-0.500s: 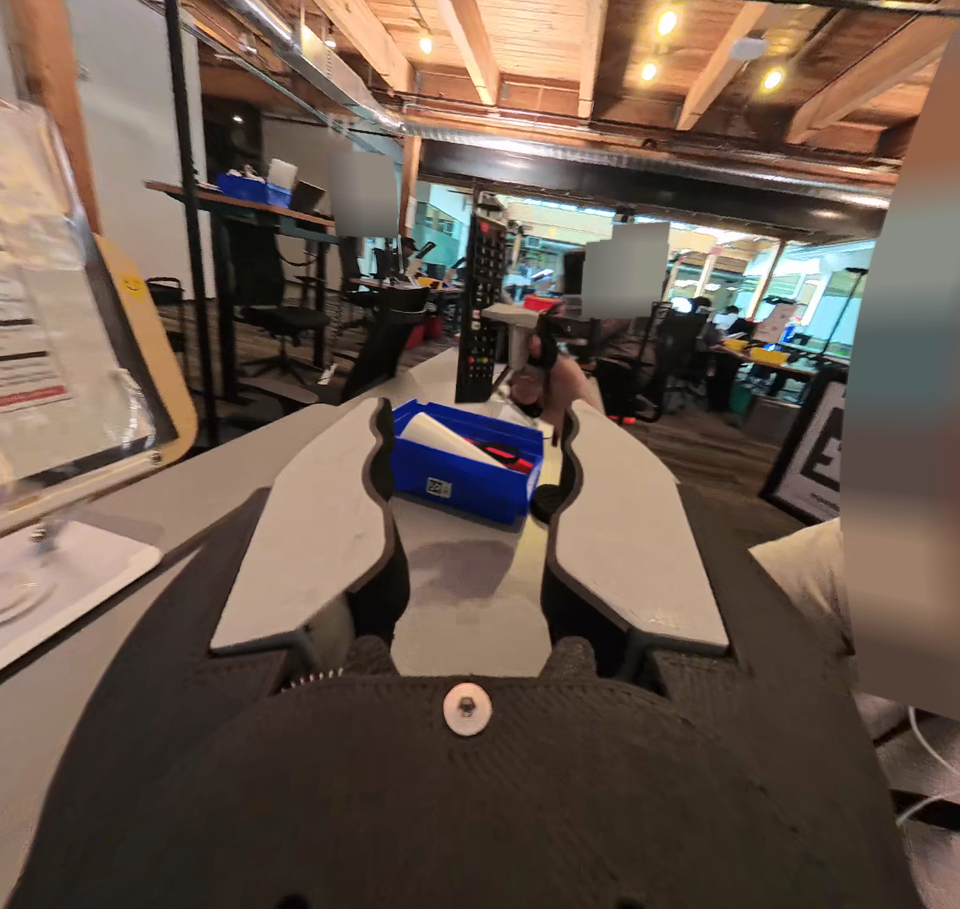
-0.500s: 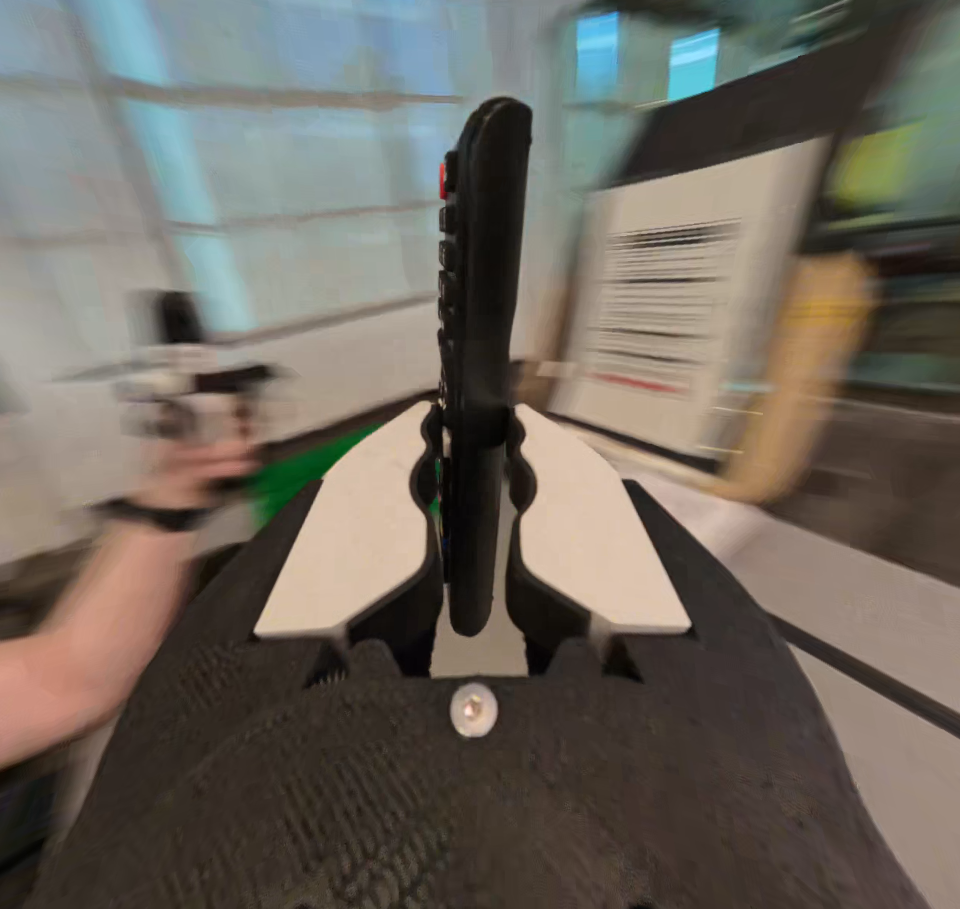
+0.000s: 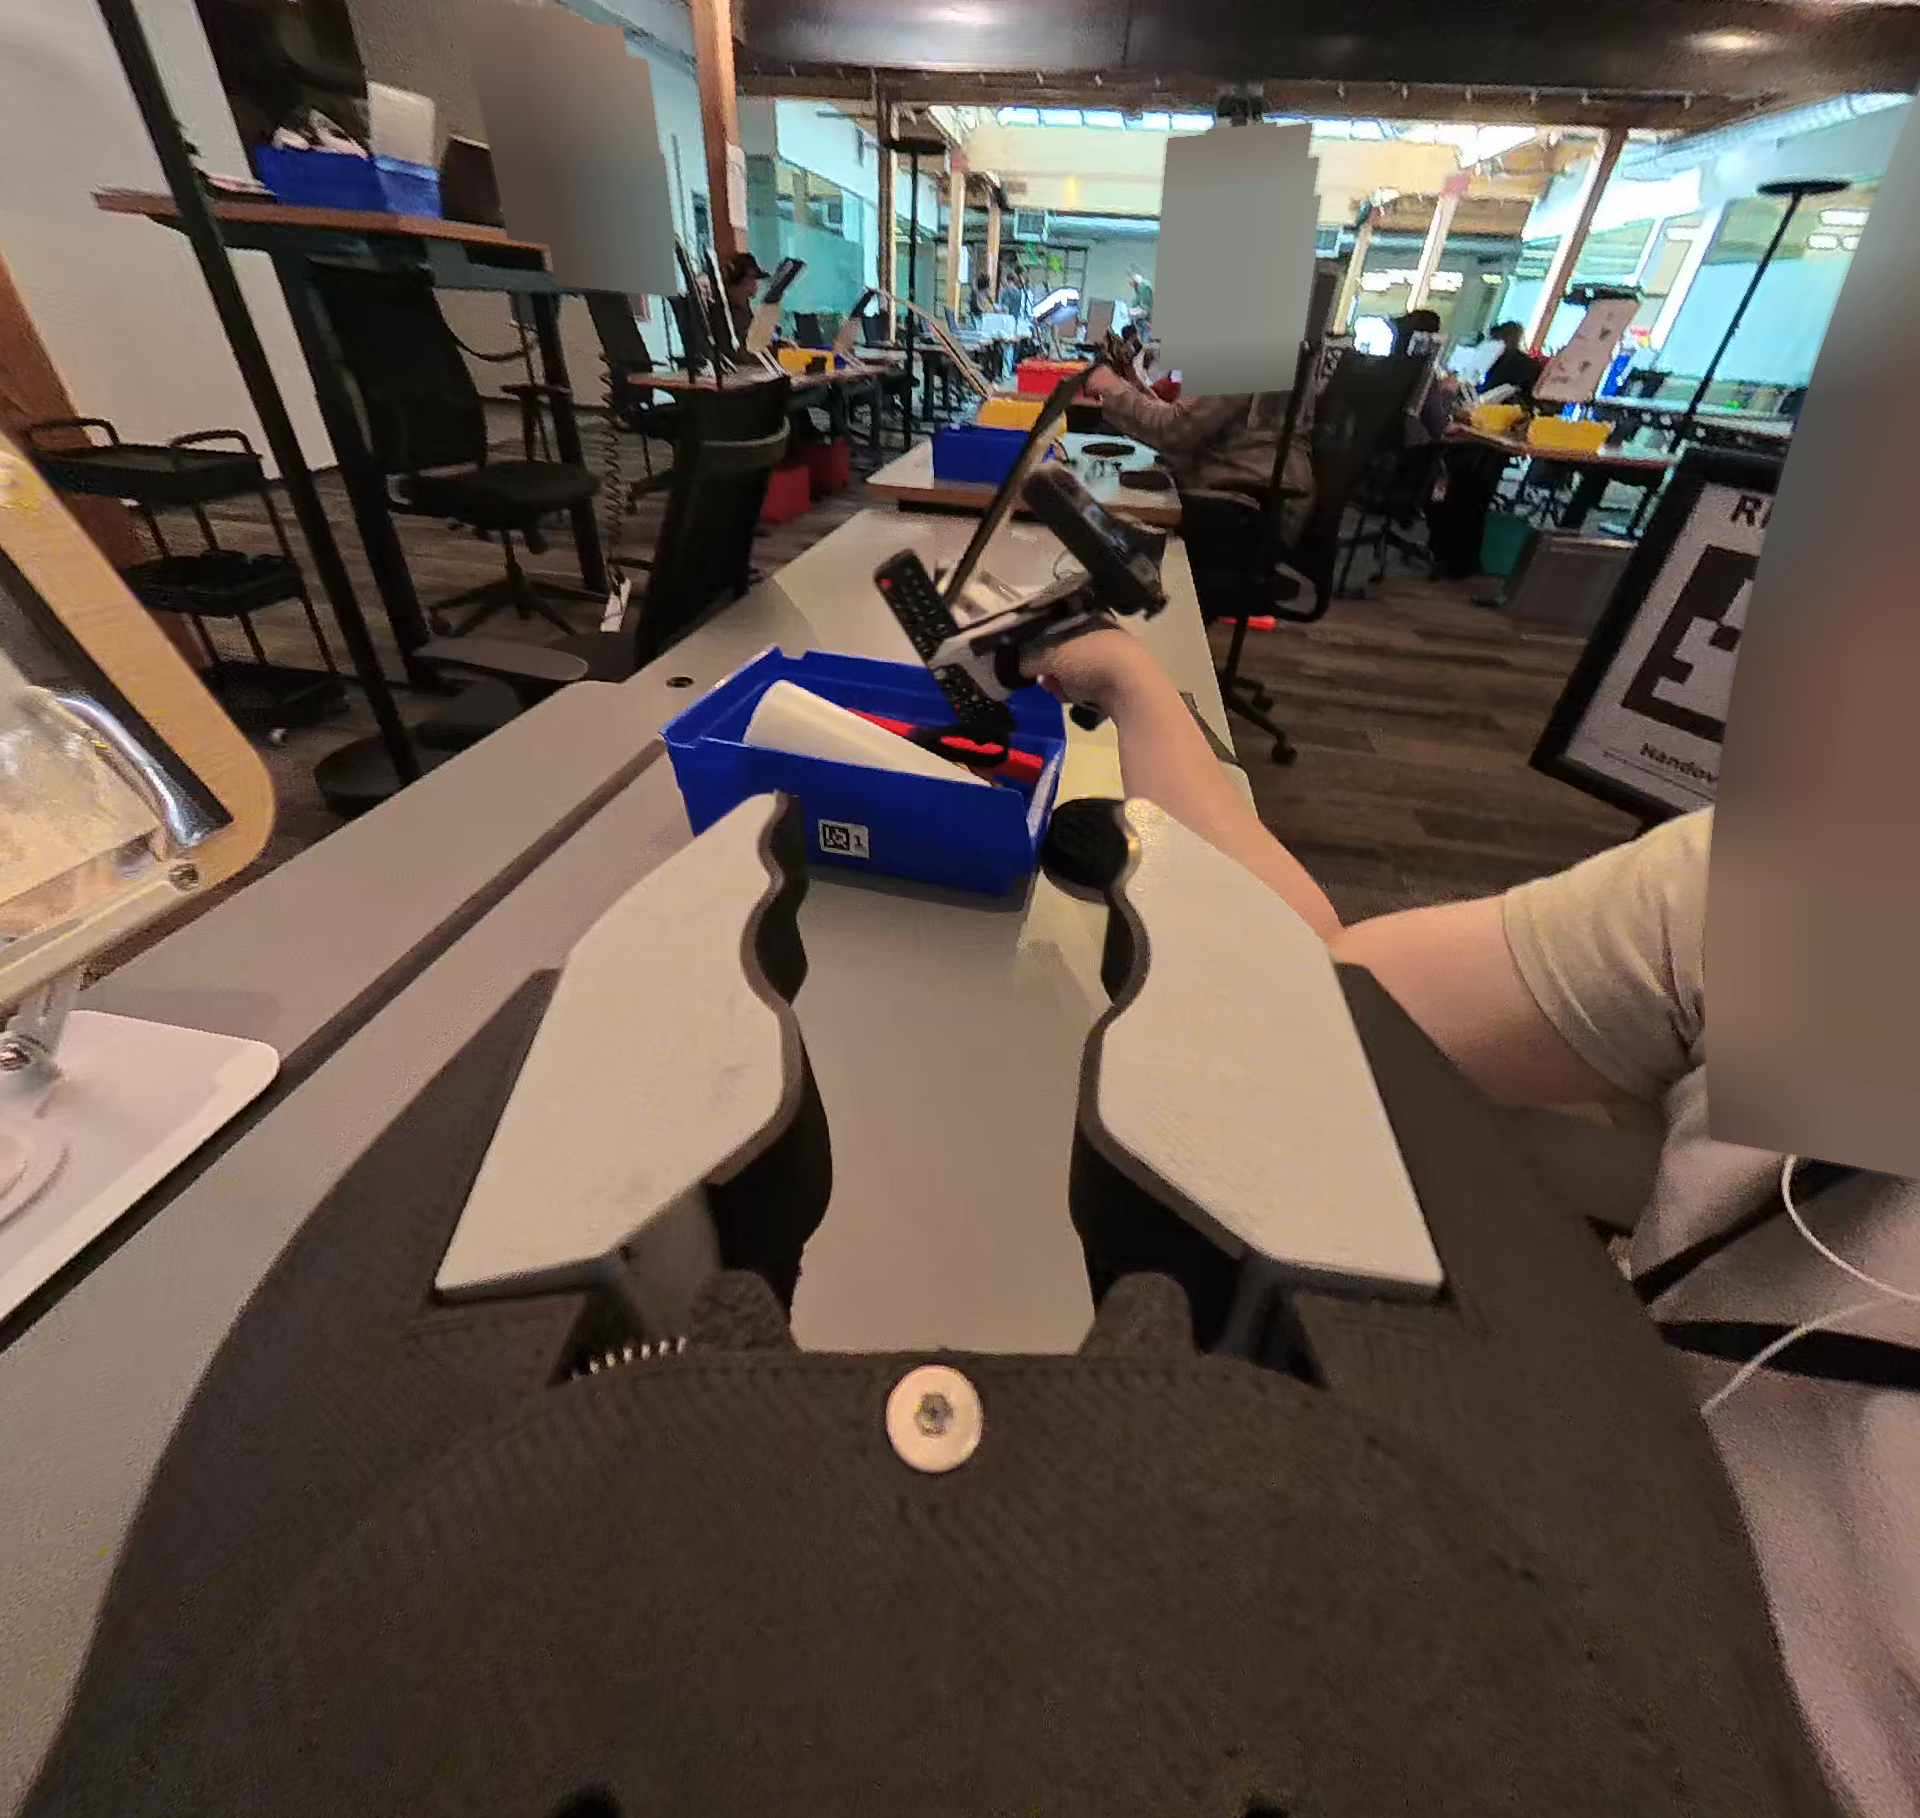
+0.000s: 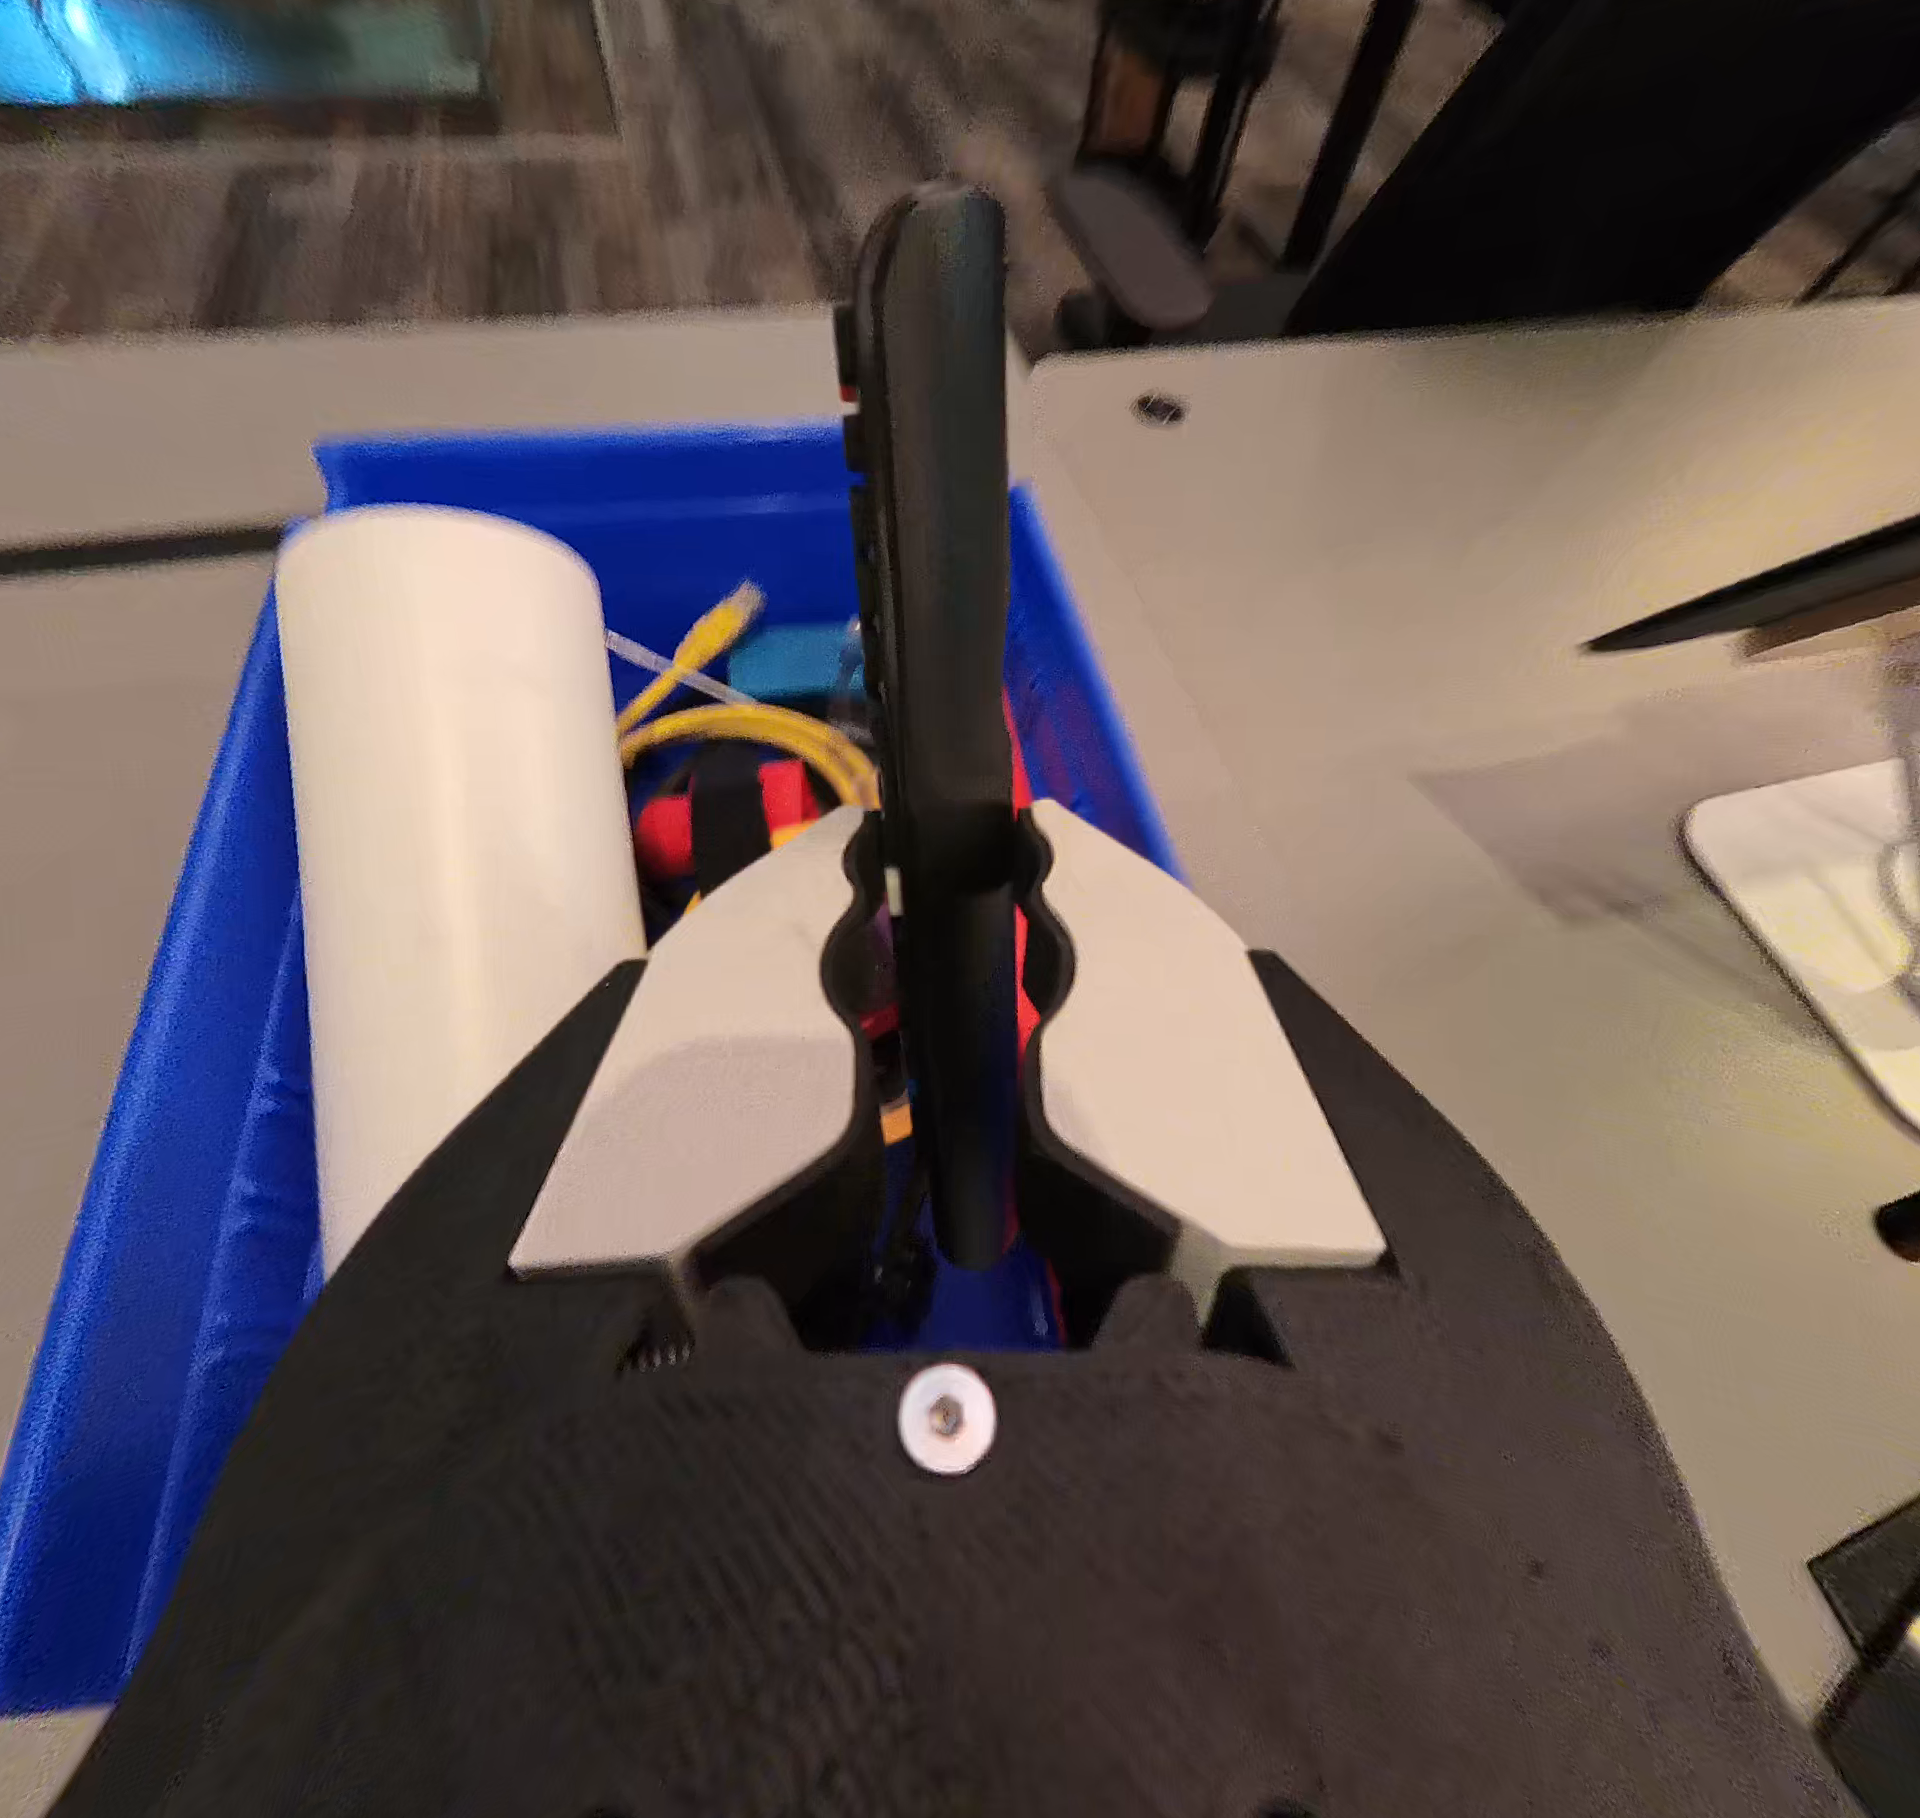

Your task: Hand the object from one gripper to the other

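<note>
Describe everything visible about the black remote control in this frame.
The remote control is a long, slim black plastic bar with rows of buttons down one face and a red one near its far end. The right gripper clamps it edge-on near its lower end, holding it tilted above the blue bin.

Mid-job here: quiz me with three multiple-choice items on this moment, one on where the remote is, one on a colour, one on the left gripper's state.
1. Where is the remote?
A. on the table
B. in the right gripper, above the bin
C. in the left gripper

2. What colour is the bin?
A. blue
B. green
C. grey

3. What state is the left gripper in?
A. shut on the remote
B. shut, holding nothing
C. open, holding nothing

Answers: 1 B, the fingers clamp it above the bin; 2 A, its walls are blue; 3 C, bare table shows between the fingers.
</note>
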{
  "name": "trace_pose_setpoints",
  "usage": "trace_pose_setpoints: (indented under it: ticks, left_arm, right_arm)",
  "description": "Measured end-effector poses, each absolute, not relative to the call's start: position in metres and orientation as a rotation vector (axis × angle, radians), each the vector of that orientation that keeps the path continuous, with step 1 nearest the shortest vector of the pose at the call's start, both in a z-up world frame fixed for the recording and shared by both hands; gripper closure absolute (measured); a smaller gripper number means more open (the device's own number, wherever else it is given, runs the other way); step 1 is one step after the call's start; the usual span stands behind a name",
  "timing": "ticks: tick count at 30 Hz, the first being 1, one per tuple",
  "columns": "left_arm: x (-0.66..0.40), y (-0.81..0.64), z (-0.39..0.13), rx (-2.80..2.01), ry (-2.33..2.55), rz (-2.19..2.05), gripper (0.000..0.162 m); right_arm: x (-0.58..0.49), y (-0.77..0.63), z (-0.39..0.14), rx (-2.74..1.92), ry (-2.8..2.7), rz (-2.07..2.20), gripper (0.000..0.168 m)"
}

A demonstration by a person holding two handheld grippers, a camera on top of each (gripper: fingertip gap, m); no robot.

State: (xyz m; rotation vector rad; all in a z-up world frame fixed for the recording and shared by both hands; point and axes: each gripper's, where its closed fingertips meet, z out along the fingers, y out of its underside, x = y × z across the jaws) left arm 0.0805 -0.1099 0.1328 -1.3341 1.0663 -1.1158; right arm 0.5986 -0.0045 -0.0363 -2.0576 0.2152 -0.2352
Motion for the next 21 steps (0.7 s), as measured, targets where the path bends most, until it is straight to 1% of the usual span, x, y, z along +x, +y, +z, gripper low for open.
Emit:
trace_pose_setpoints:
  ticks: [2, 6, 8, 11, 13, 15, 16, 19, 21]
  left_arm:
    - [0.089, -0.114, 0.124, -1.357, 1.122, -1.09, 0.107]
    - [0.102, -0.125, 0.111, -1.367, 1.23, -1.011, 0.106]
    - [0.106, -0.132, 0.111, -1.349, 1.259, -0.998, 0.106]
    - [0.107, -0.137, 0.112, -1.336, 1.274, -0.976, 0.106]
    - [0.104, -0.137, 0.116, -1.33, 1.259, -0.956, 0.105]
    - [0.096, -0.133, 0.123, -1.324, 1.215, -0.936, 0.105]
    - [0.091, -0.131, 0.127, -1.322, 1.186, -0.926, 0.105]
    - [0.064, -0.113, 0.142, -1.355, 1.044, -0.843, 0.105]
    - [0.029, -0.09, 0.143, -1.444, 0.908, -0.667, 0.104]
  right_arm:
    - [0.593, -0.001, -0.059, -2.172, 0.189, -0.205, 0.143]
    - [0.565, 0.004, -0.1, -2.34, 0.137, 0.037, 0.14]
    - [0.571, 0.009, -0.103, -2.327, 0.19, 0.025, 0.14]
    - [0.588, 0.013, -0.086, -2.24, 0.298, -0.036, 0.139]
    - [0.608, 0.004, -0.059, -2.142, 0.402, -0.169, 0.13]
    - [0.619, -0.012, -0.011, -1.978, 0.434, -0.288, 0.129]
    - [0.617, -0.022, 0.017, -1.876, 0.443, -0.311, 0.123]
    - [0.571, -0.046, 0.11, -1.531, 0.324, -0.137, 0.117]
    - [0.52, -0.071, 0.174, -1.223, 0.146, 0.057, 0.11]
